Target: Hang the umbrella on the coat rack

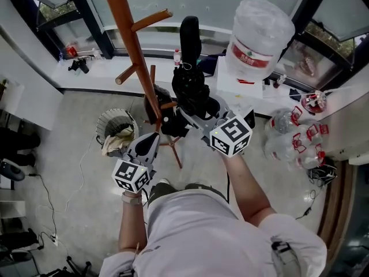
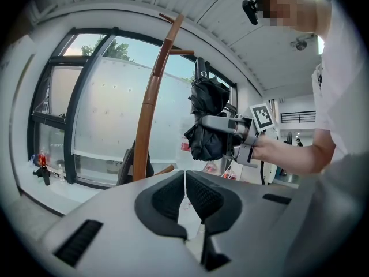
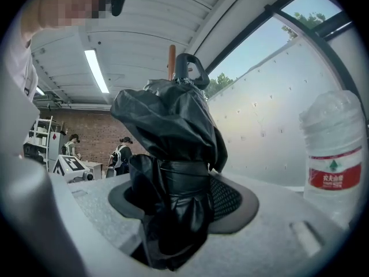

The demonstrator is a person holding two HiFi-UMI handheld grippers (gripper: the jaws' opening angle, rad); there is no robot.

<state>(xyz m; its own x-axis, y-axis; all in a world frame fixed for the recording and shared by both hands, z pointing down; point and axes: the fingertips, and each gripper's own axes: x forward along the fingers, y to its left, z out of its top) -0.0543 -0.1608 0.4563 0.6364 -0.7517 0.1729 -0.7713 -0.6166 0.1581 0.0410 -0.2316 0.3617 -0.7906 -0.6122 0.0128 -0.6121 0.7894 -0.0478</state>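
Right gripper (image 3: 173, 198) clamped on folded umbrella (image 3: 167, 126), upright between pads, handle up; left gripper (image 2: 185, 183) jaws together

1. Even daylight enters through the tall frosted glass windows (image 2: 109, 108); a white ceiling strip lamp (image 3: 95, 71) glows.
2. Both gripper views bulge fisheye-style, with black vignetted corners.
3. The head view is sharp, shadows soft.
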